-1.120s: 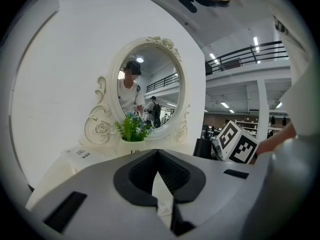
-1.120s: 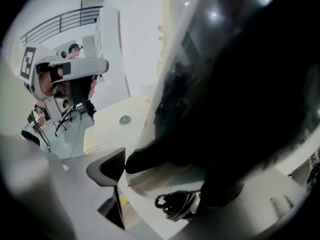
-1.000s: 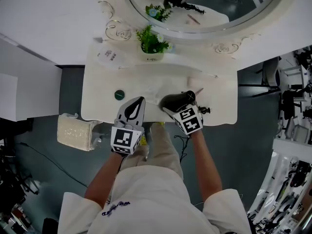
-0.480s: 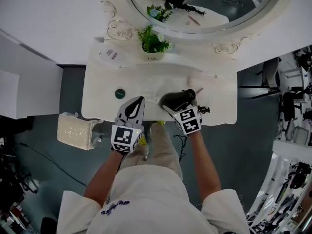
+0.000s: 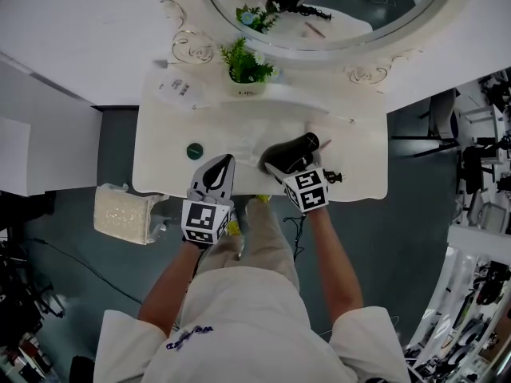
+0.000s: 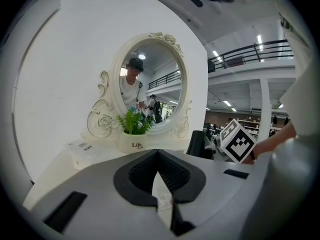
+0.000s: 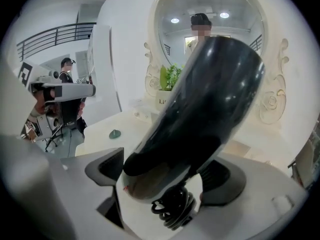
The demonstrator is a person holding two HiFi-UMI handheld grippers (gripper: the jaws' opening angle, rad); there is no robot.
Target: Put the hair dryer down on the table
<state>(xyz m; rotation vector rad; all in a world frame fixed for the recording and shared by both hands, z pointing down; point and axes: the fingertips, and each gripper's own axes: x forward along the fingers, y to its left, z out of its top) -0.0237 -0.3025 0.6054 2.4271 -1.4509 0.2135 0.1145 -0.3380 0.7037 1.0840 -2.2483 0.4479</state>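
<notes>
Grips hair dryer (image 7: 210, 99) in right gripper (image 7: 167, 184), jaws spread around rear body, coiled cord (image 7: 172, 210) hanging below. Sits over near edge of table (image 5: 168, 162), right of centre; barrel slants far-right, tilted upward. Cannot tell if touching tabletop. Left gripper (image 5: 219, 170) closed, empty, just left. Probably needs only short lowering, then release.

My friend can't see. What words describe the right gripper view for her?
The right gripper clamps a glossy black hair dryer that fills the picture's middle, its coiled cord between the jaws. Behind it are a white table, a small green potted plant and an oval cream-framed mirror.
</notes>
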